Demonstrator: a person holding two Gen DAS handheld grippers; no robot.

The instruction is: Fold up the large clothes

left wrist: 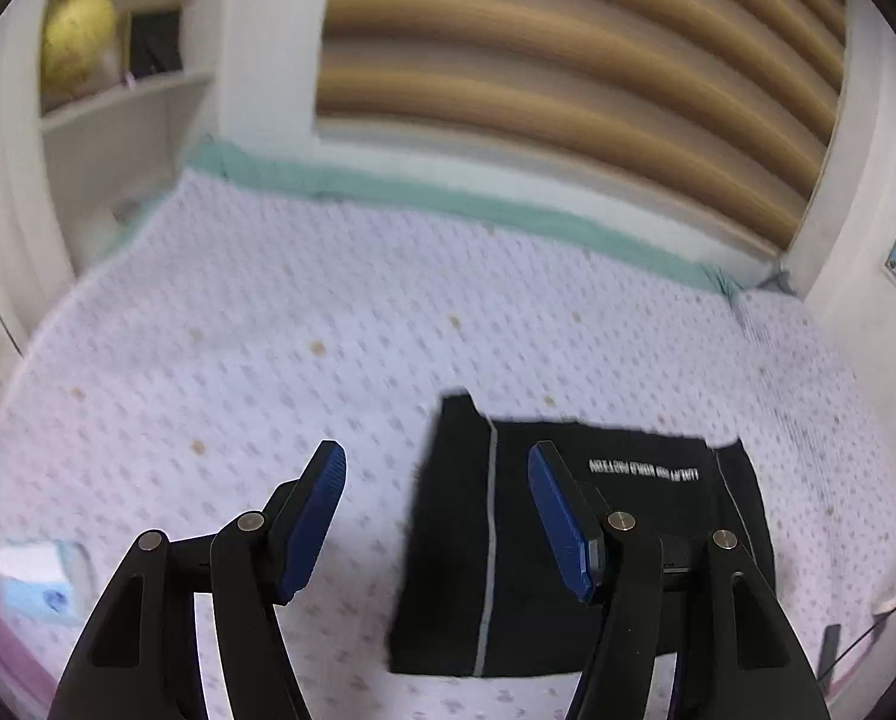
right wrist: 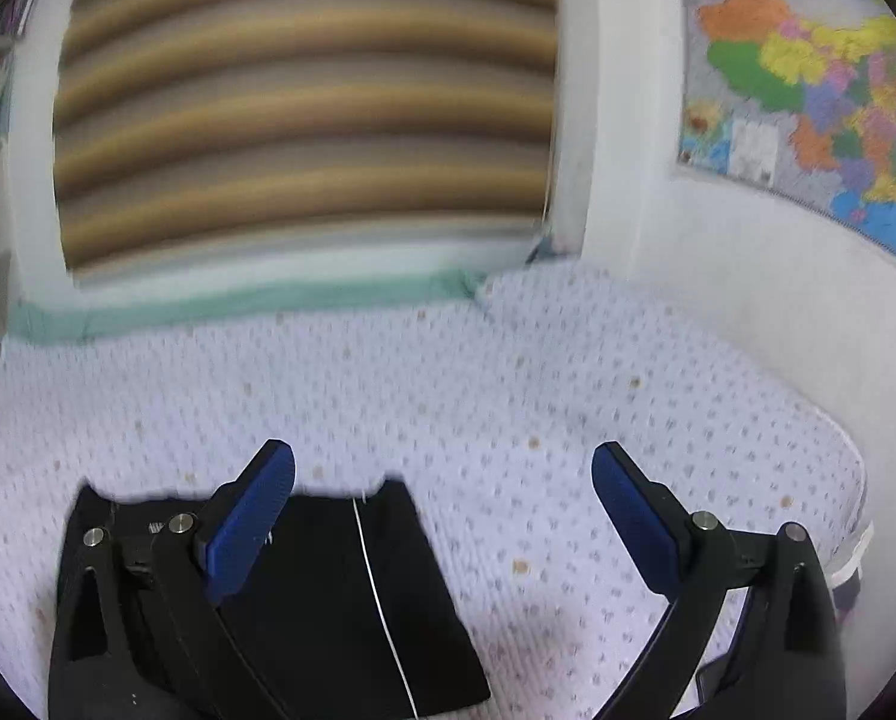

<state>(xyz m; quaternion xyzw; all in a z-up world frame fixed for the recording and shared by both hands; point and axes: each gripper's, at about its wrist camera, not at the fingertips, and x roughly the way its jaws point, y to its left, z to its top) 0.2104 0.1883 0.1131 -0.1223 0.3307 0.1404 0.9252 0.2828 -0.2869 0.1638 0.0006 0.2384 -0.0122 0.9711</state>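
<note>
A black garment (left wrist: 568, 546) with a thin grey stripe and white lettering lies folded into a flat rectangle on the bed. In the right wrist view the black garment (right wrist: 340, 600) sits at the lower left. My left gripper (left wrist: 436, 483) is open and empty, held above the garment's left edge. My right gripper (right wrist: 442, 480) is open and empty, held above the bed by the garment's right side.
The bed has a white dotted cover (left wrist: 328, 330) with a green border (left wrist: 448, 198) at the far edge. A striped blind (right wrist: 304, 108) hangs behind it. White shelves (left wrist: 118, 108) stand at the left, a wall map (right wrist: 808, 96) hangs at the right. A small blue-white packet (left wrist: 34, 582) lies at the near left.
</note>
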